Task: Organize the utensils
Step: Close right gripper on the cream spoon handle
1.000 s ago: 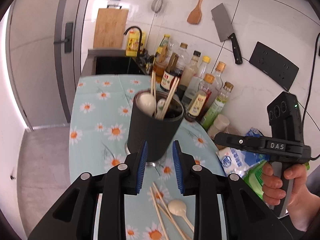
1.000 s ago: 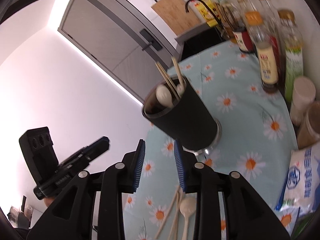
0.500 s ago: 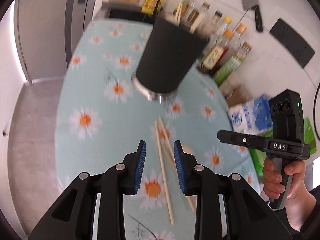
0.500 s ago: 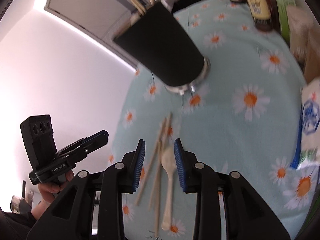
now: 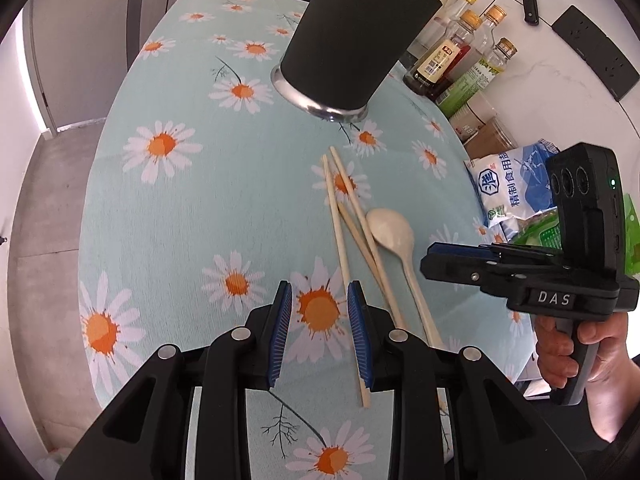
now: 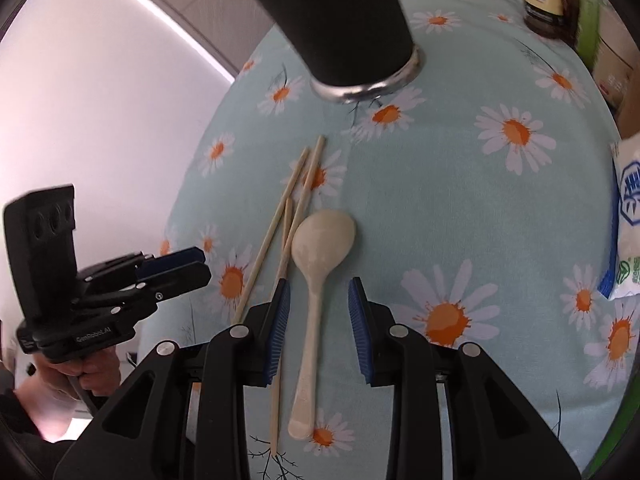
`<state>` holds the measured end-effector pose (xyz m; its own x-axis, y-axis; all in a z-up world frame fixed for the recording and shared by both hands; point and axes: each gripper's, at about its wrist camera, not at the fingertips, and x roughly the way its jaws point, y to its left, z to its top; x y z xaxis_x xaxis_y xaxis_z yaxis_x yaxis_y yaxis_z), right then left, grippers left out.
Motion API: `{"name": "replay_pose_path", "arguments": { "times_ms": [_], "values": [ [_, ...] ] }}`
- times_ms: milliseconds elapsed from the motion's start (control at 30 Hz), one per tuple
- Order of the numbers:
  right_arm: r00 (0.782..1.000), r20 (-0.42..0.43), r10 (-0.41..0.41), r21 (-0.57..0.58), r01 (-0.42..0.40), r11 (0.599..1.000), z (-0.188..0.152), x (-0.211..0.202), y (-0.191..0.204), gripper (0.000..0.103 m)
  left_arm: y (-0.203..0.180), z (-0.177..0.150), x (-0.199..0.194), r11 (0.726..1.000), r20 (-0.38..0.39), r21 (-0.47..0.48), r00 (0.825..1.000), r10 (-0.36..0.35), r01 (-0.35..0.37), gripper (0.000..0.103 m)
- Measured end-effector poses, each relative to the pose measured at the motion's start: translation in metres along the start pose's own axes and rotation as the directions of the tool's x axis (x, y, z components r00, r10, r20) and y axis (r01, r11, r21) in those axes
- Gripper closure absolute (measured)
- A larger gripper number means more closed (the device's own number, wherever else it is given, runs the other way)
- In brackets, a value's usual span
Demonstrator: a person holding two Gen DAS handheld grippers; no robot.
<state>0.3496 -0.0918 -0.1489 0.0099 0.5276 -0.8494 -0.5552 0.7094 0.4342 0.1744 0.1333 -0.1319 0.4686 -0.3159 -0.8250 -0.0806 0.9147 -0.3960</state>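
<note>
In the left wrist view the left gripper (image 5: 319, 316) hangs over the tabletop (image 5: 192, 184) with its daisy-printed, pale green cloth; its blue-padded jaws stand narrowly apart with only cloth between them, holding nothing; one of the loose wooden chopsticks (image 5: 338, 232) passes just beside its right pad; the cream plastic spoon (image 5: 394, 236) lies to the right of the chopsticks, and the tall black utensil cup (image 5: 352, 36) stands farther back, near a row of sauce bottles (image 5: 456, 60); the right gripper (image 5: 452, 258) is in the person's hand (image 5: 568, 344) at the right edge. In the right wrist view the right gripper (image 6: 319, 312) is also narrowly apart and empty; the spoon (image 6: 320, 248) handle runs between its pads without touching them; the chopsticks (image 6: 280, 232) lie to the left, the cup (image 6: 340, 20) behind; the left gripper (image 6: 176, 268) is at the far left.
</note>
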Motion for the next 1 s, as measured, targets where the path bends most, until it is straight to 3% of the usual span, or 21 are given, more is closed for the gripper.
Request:
{"name": "replay_pose_path", "arguments": {
  "times_ms": [167,333,467,533,633,733,1000],
  "values": [
    [0.994,-0.06,-0.089,-0.039,0.087,0.995,0.008,0.013,0.014,0.071,0.001,-0.008,-0.003,1.0,0.002,-0.006,1.0,-0.015,0.015,0.075],
    [0.969,-0.12,-0.217,-0.077,0.209,0.975,0.022,0.03,0.03,0.072,0.004,-0.015,-0.005,0.999,-0.006,-0.016,0.999,-0.043,0.043,0.075],
    [0.929,-0.165,-0.332,-0.13,0.314,0.941,0.027,0.043,0.045,0.073,0.01,-0.02,-0.01,0.998,-0.004,-0.024,0.999,-0.05,0.05,0.075],
    [0.897,-0.173,-0.407,-0.179,0.378,0.908,0.028,0.05,0.055,0.077,0.015,-0.021,-0.013,0.998,0.0,-0.033,0.998,-0.06,0.06,0.075],
    [0.877,-0.184,-0.444,-0.2,0.409,0.89,0.029,0.057,0.061,0.079,0.02,-0.021,-0.015,0.997,0.003,-0.04,0.997,-0.071,0.071,0.075],
    [0.87,-0.194,-0.454,-0.202,0.418,0.886,0.031,0.062,0.065,0.091,0.024,-0.02,-0.014,0.996,-0.001,-0.041,0.996,-0.085,0.085,0.075],
    [0.896,-0.21,-0.392,-0.133,0.371,0.919,0.034,0.05,0.052,0.093,0.02,-0.013,-0.01,0.995,-0.03,-0.009,0.994,-0.103,0.103,0.075]
  ]
}}
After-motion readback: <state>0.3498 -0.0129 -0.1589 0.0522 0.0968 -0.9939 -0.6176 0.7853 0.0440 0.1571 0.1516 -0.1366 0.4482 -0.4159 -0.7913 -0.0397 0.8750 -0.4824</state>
